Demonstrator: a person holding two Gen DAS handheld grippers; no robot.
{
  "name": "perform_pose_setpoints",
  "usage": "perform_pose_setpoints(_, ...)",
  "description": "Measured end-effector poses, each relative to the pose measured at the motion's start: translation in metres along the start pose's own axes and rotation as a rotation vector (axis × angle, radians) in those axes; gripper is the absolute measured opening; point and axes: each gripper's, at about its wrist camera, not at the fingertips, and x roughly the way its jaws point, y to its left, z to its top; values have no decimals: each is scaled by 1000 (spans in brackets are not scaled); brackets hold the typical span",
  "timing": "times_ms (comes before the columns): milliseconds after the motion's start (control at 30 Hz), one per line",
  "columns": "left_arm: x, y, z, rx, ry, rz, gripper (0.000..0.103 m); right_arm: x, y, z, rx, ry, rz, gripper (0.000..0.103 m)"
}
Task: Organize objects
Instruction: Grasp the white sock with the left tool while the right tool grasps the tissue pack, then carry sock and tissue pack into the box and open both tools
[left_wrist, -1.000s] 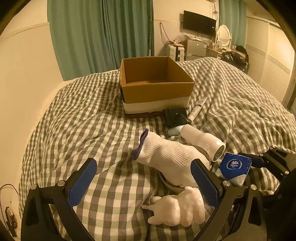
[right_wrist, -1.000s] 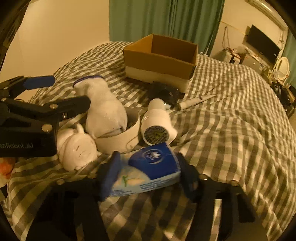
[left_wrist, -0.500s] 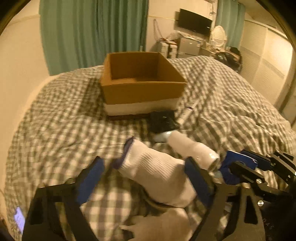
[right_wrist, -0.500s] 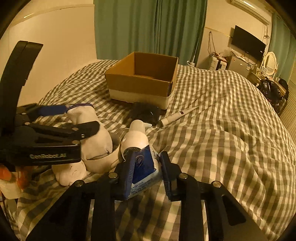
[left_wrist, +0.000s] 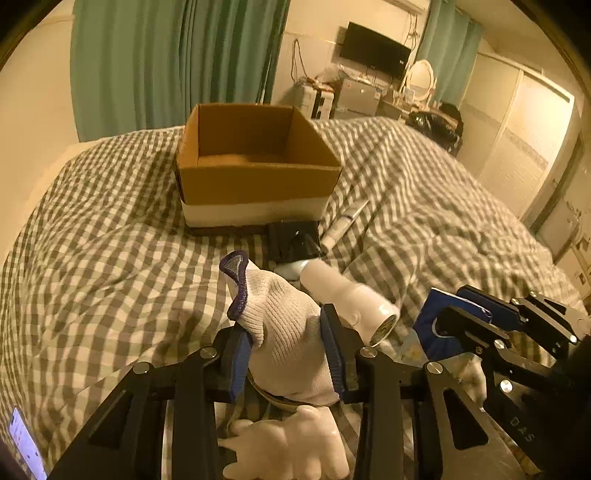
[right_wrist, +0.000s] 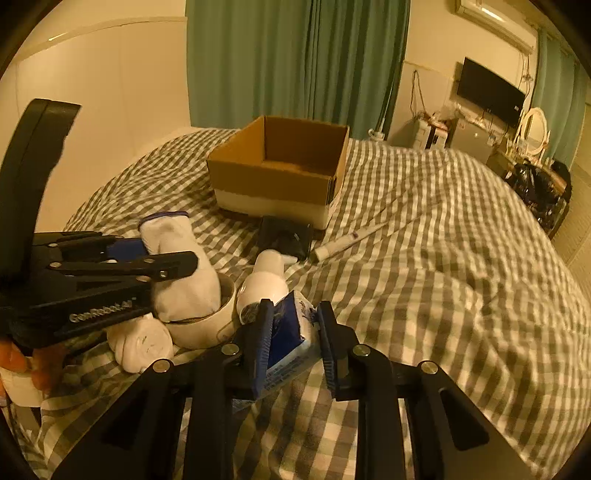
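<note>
Gripping both items at the near edge of the checked bed (right_wrist: 424, 258) — broad bare quilt lies to the right.

Left gripper (left_wrist: 288, 354) is clenched on the white glove (left_wrist: 284, 325), whose lower end sits in the bowl (right_wrist: 207, 325); right gripper (right_wrist: 291, 336), level and pointing toward the box, pinches the blue tissue pack (right_wrist: 286, 332). Open cardboard box (left_wrist: 255, 166) stands beyond — black pouch (left_wrist: 291, 240), tube (left_wrist: 343, 225) and white bottle (left_wrist: 351, 302) lie between. White figurine (left_wrist: 295, 446) rests just beneath the left gripper.
</note>
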Motion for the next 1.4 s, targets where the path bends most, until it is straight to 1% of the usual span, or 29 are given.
perform_pose_setpoints(100,-16,0,6,-16,-34,-26,35,-8,1,6,-5,-26,2,22)
perform_pose_setpoints(167,-28,-2,12,-8,-57,-44,35,-12,2,12,-18,-42,-5,22)
perform_pose_setpoints(267,-44,-4,24,8,-92,-50,35,-19,3,24,-33,-70,-5,22)
perform_pose_setpoints(433,-59,-1,50,32,-142,-11,35,-26,3,52,-56,-110,-6,22)
perform_pose_setpoints(533,-60,5,69,37,-163,33,35,-26,5,74,-79,-128,-8,22)
perform_pose_setpoints(633,-59,13,86,28,-173,52,35,-23,6,94,-97,-144,-13,22)
perform_pose_setpoints(767,-56,18,110,40,-195,94,35,-14,4,125,-113,-162,-17,22)
perform_pose_setpoints(933,-44,27,138,44,-207,121,35,3,-2,163,-127,-175,-28,22)
perform_pose_setpoints(1100,-24,32,168,55,-205,137,35,27,-11,199,-136,-172,-32,22)
perform_pose_setpoints(1267,0,37,195,69,-202,153,35,57,-20,229,-143,-169,-37,22)
perform_pose_setpoints(1400,26,42,216,74,-186,163,35,85,-27,248,-141,-159,-37,22)
